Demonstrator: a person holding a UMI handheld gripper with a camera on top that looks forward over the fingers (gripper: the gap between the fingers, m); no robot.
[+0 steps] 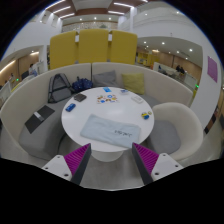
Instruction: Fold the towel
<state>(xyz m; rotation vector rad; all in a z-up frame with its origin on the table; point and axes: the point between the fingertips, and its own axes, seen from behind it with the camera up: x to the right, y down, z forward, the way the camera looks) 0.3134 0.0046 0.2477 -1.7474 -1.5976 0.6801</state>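
Note:
A light blue-grey towel (109, 128) lies flat on a round white table (78, 113), on the side nearest me. My gripper (112, 159) hovers above and short of the table's near edge. Its fingers, with magenta pads (78, 157), stand wide apart with nothing between them. The towel is just ahead of the fingertips.
Small items lie on the table's far side: papers (108, 98) and a blue-and-yellow object (146, 115). A white chair (181, 125) stands at the right, a grey bench with a laptop (40, 119) at the left. Yellow partitions (94, 45) stand behind.

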